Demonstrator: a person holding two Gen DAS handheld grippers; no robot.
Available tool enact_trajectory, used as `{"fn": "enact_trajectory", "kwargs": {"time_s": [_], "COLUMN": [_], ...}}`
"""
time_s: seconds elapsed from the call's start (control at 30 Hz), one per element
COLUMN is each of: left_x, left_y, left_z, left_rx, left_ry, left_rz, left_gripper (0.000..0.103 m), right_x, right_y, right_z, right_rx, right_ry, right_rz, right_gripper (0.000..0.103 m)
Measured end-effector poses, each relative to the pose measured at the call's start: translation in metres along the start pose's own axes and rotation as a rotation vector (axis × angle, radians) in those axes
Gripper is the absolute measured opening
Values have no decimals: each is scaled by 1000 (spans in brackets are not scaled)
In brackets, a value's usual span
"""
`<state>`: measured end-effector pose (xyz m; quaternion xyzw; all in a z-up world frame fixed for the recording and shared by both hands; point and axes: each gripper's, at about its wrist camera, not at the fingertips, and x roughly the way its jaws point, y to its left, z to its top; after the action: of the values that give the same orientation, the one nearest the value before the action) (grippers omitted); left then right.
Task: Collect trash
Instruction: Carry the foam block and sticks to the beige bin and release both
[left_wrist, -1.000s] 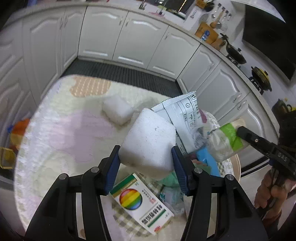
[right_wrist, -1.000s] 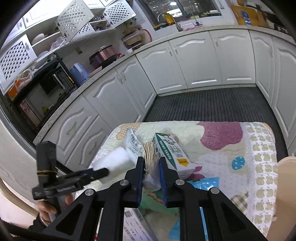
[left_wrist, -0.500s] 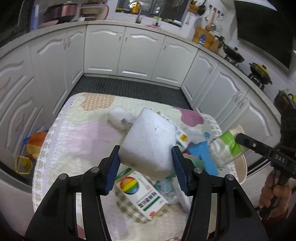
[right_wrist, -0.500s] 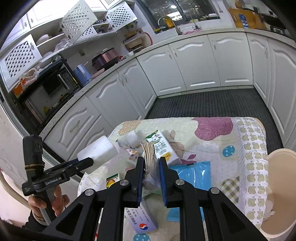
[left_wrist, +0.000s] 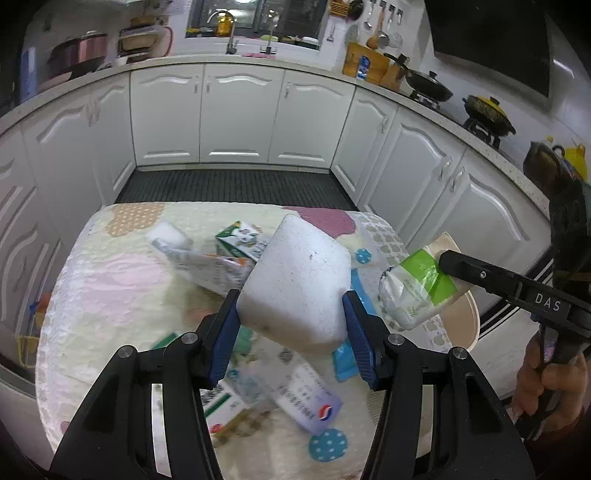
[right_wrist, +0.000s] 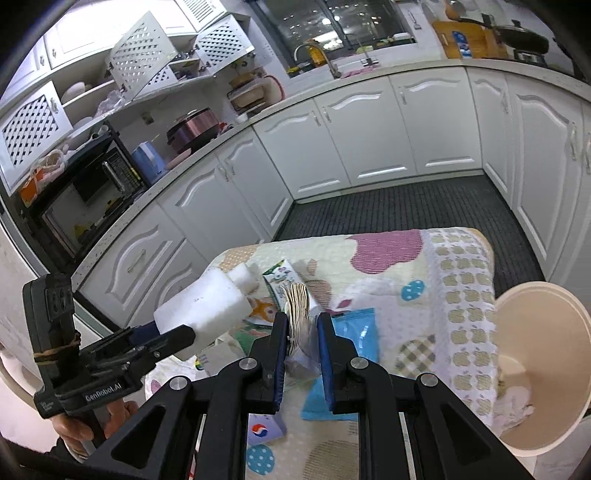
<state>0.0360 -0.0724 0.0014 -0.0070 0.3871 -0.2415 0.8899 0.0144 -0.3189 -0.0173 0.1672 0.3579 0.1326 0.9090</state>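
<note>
My left gripper (left_wrist: 291, 299) is shut on a white foam block (left_wrist: 295, 284) and holds it above the littered table. In the right wrist view the same block (right_wrist: 207, 310) sticks out of the left gripper (right_wrist: 173, 332) at the left. My right gripper (right_wrist: 303, 319) is shut on a crumpled white wrapper with a green label (right_wrist: 297, 317). From the left wrist view that wrapper (left_wrist: 417, 291) hangs from the right gripper (left_wrist: 443, 258), just beside a beige bin (left_wrist: 469, 325). The bin (right_wrist: 535, 332) stands open at the table's right edge, with some white scraps inside.
A patterned cloth (left_wrist: 110, 280) covers the table. On it lie a green carton (left_wrist: 240, 240), a second foam piece (left_wrist: 168, 236), a blue packet (right_wrist: 354, 328) and several medicine boxes (left_wrist: 306, 398). White kitchen cabinets (left_wrist: 236, 114) ring the dark floor mat (left_wrist: 236, 188).
Both grippers have drawn back and up from the table with their loads, so more of the table shows. The right gripper and its wrapper have come closer to the bin.
</note>
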Motion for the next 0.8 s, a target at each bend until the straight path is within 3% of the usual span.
{"fn": "enact_trajectory", "kwargs": {"time_s": [0.3,0.8], "left_x": [21,58], "left_y": [-45,-105], "left_z": [-1,2], "left_rx": [71,140], "left_ry": [10,63], "left_rz": [8,-49], "left_gripper": [53,53], "right_x": [-18,-38], "right_y": [-27,-72], "right_z": [-9,-17], "right_rx": [25,72], "right_ry": [-12,-25], "right_rz": [-64,-167], "right_gripper": [15,15]}}
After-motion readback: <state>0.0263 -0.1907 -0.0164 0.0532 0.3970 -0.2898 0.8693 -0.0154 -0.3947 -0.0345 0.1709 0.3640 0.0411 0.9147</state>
